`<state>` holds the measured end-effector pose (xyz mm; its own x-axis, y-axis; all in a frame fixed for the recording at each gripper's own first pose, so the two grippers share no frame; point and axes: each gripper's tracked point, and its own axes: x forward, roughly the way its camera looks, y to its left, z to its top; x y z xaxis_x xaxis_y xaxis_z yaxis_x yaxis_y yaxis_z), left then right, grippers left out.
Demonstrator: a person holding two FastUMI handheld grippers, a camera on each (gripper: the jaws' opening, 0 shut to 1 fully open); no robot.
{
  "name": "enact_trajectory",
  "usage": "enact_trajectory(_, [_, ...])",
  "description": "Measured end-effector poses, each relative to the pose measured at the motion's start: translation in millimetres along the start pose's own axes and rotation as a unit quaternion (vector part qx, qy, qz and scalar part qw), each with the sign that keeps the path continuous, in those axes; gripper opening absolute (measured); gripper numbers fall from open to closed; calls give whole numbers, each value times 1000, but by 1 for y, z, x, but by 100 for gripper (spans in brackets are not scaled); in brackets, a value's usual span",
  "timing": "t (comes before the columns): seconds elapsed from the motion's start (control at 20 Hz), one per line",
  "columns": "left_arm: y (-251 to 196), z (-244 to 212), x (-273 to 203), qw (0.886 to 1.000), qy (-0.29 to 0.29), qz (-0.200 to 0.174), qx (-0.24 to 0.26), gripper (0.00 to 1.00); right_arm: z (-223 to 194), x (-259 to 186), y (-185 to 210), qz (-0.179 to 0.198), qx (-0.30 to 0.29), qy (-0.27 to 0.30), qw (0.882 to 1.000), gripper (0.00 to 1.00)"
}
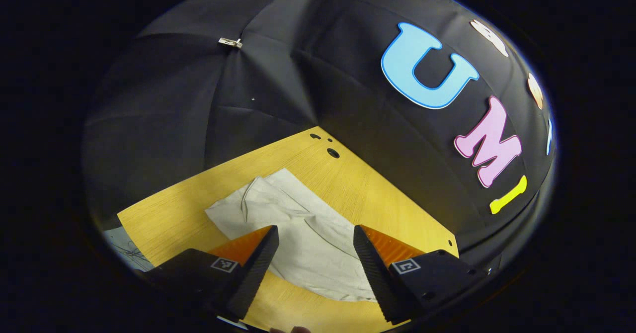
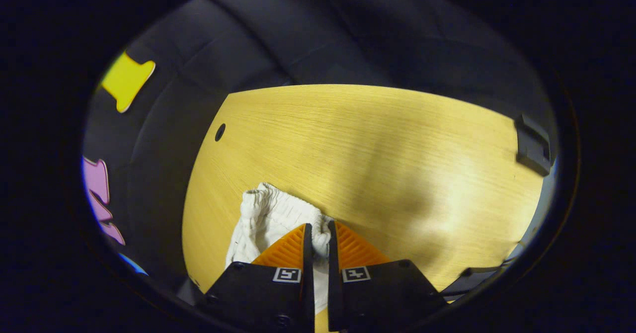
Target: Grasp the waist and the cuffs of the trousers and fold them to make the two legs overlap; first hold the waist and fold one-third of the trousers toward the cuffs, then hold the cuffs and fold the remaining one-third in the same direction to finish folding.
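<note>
Off-white cloth, the trousers, lies crumpled on the wooden tabletop. In the left gripper view the left claw stands with its fingers spread wide apart; the trousers lie between and beyond the fingertips, and neither finger presses on the fabric. In the right gripper view the right claw has its fingers drawn nearly together, with a bunched, gathered edge of the trousers pinched between them; the rest of the fabric hangs to the left of the fingers and rests on the tabletop.

Small round holes are set in the tabletop near its far corner. A dark bracket sits at the tabletop's right edge in the right gripper view. A metal clip holds the black cloth wall that encloses the tabletop at the back.
</note>
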<state>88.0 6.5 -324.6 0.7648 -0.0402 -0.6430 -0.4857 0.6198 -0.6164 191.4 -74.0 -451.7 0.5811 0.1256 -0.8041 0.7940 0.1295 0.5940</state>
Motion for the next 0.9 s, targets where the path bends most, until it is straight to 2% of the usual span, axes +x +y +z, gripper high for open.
enact_trajectory(0.05, [1, -3, 0, 1000, 6, 8, -1, 92, 0, -1, 1, 9, 11, -1, 1000, 14])
enact_trajectory(0.1, [1, -6, -2, 1000, 9, 21, -4, 96, -1, -2, 0, 17, 11, 1, 1000, 15])
enact_trajectory(0.25, [8, -10, -8, 998, 16, 56, -19, 96, 0, -8, 2, 37, 15, -3, 999, 15])
enact_trajectory(0.45, [41, -36, -1, 992, 62, 100, -43, 96, 3, -15, 7, 43, 15, -9, 999, 15])
enact_trajectory(0.6, [67, -49, 10, 986, 95, 135, -26, 96, 4, -25, 14, 49, 13, -23, 998, 15])
enact_trajectory(0.75, [73, -56, 28, 983, 118, 140, -22, 96, -2, -34, 25, 58, 12, -30, 998, 15])
enact_trajectory(0.85, [69, -50, 42, 985, 111, 132, -26, 96, -2, -38, 32, 65, 10, -37, 997, 14])
enact_trajectory(0.9, [66, -47, 49, 985, 113, 127, -28, 93, -1, -39, 30, 66, 7, -42, 997, 15])
